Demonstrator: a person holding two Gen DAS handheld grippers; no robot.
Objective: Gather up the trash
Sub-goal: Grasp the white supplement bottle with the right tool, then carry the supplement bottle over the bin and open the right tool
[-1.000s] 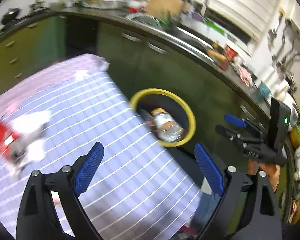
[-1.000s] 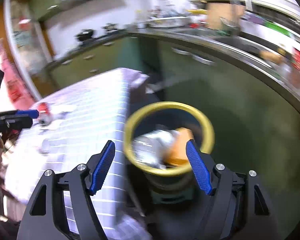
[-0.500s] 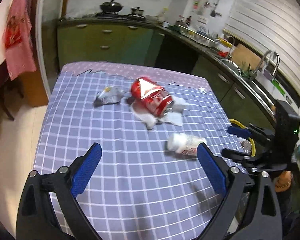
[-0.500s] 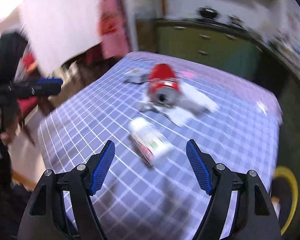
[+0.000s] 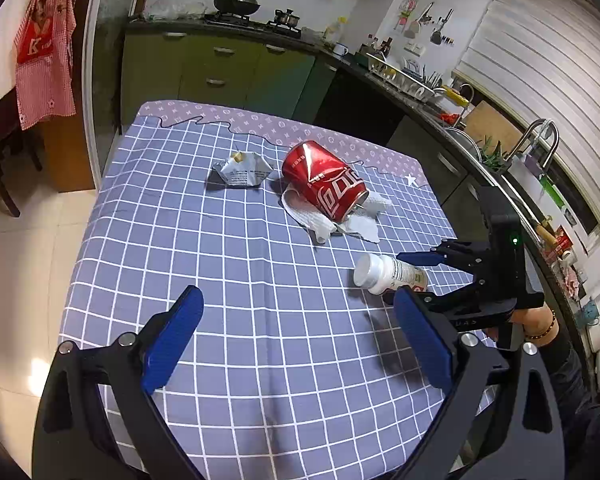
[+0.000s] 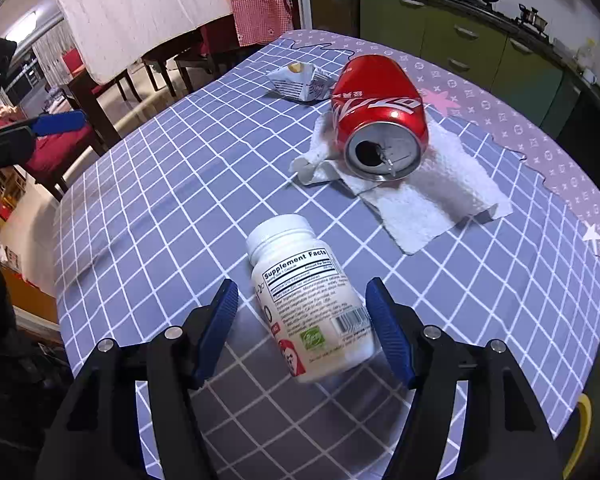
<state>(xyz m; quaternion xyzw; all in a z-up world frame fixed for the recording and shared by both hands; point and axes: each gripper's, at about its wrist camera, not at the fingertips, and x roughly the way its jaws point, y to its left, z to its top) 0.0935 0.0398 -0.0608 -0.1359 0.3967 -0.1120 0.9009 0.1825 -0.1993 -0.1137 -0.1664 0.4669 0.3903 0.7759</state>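
Observation:
A white supplement bottle (image 6: 306, 300) lies on its side on the blue checked tablecloth (image 6: 160, 208). My right gripper (image 6: 306, 326) is open with its fingers on either side of the bottle's base; I cannot tell if they touch it. The bottle also shows in the left wrist view (image 5: 388, 272), with the right gripper (image 5: 416, 276) around it. A red soda can (image 6: 380, 112) lies on a white paper towel (image 6: 432, 196). A crumpled silver wrapper (image 6: 300, 82) lies behind it. My left gripper (image 5: 296, 344) is open and empty above the table's near part.
A yellow bin rim (image 6: 580, 436) shows at the table's right edge. Green kitchen cabinets (image 5: 220, 76) and a counter with a sink (image 5: 532, 148) run behind and to the right. A dining table with chairs (image 6: 148, 52) stands to the left.
Both grippers have swung away from the yellow bin to the table. My right gripper has closed in on the white bottle, which now lies between its fingers.

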